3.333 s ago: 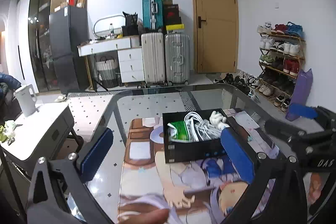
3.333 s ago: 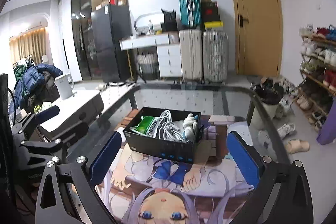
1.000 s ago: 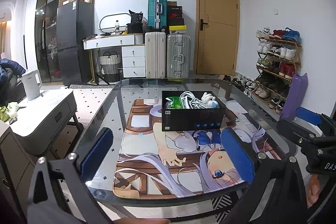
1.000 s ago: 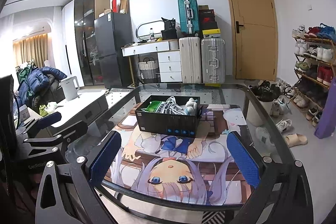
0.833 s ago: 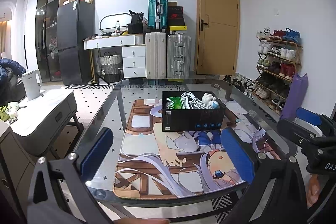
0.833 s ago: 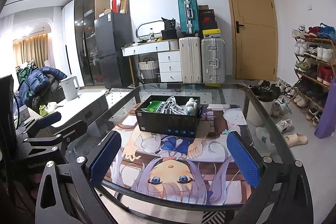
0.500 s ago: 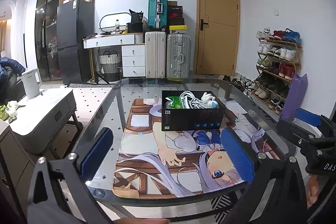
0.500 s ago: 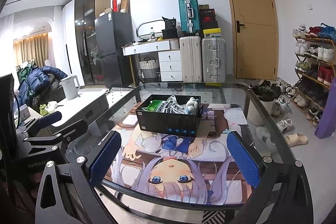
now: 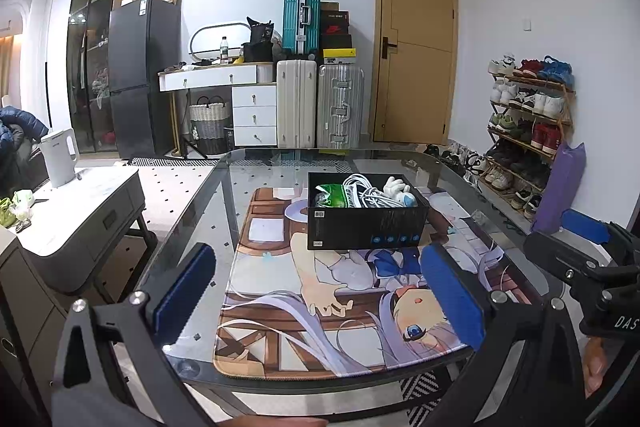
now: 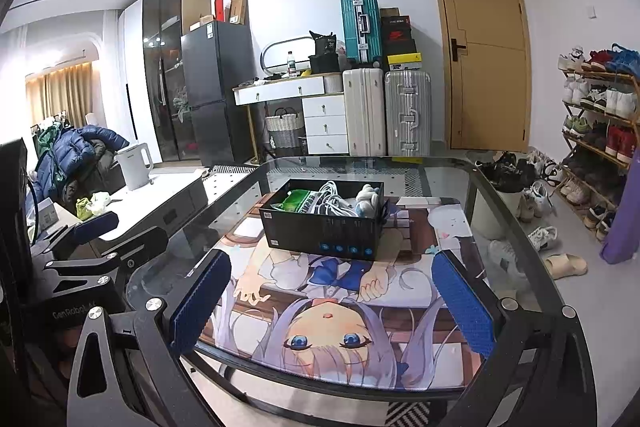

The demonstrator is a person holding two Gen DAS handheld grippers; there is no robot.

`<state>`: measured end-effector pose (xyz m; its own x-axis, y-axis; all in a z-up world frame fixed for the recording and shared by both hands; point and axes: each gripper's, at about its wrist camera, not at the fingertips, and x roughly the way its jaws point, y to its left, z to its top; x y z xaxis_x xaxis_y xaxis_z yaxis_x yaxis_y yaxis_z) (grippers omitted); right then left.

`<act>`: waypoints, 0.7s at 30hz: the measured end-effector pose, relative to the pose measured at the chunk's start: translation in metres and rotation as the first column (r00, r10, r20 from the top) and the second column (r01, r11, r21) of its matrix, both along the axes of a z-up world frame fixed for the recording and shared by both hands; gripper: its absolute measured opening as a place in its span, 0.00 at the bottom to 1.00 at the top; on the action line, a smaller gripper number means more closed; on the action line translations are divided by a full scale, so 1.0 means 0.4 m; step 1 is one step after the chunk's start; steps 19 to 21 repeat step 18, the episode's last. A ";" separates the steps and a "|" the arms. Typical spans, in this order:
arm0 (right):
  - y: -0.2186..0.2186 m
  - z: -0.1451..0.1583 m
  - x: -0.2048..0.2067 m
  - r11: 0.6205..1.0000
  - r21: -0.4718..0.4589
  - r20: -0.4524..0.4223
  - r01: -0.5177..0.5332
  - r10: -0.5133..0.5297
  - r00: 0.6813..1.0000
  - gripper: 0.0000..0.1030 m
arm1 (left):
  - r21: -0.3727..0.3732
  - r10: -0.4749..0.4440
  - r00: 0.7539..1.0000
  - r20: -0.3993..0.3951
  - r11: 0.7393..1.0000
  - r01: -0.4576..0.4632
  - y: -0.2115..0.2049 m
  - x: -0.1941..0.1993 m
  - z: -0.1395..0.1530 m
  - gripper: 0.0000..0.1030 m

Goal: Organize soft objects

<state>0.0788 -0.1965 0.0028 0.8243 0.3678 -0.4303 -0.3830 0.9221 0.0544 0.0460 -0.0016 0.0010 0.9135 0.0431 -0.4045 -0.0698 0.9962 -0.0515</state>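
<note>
Left gripper (image 9: 320, 291), fingers spread and empty, held back from the near edge of the glass table (image 9: 192, 227). On the printed mat (image 9: 280, 267) stands the black box (image 9: 366, 229), holding, from left to right, a green packet (image 9: 330, 195), a white cable bundle (image 9: 362, 193) and a white plush toy (image 9: 396, 189). Right gripper (image 10: 330, 301), likewise spread wide and empty, well short of the box. Likely risk: a reach for the toy may snag cable loops, dragging them out or shifting the box.

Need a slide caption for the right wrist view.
Open right gripper faces a black box holding cables and plush toy.
</note>
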 end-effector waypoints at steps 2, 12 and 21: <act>0.000 0.000 0.000 1.000 0.004 -0.001 0.000 0.000 1.000 0.99 | -0.001 -0.001 1.000 -0.001 1.000 0.001 0.002 -0.001 -0.001 1.00; 0.001 -0.003 0.000 1.000 0.005 -0.002 -0.002 0.002 1.000 0.99 | -0.004 0.002 1.000 0.000 1.000 -0.002 0.001 -0.004 -0.004 1.00; 0.002 -0.004 0.000 1.000 0.003 -0.001 0.001 -0.001 1.000 0.99 | -0.008 0.005 1.000 -0.001 1.000 -0.005 0.001 -0.004 -0.007 1.00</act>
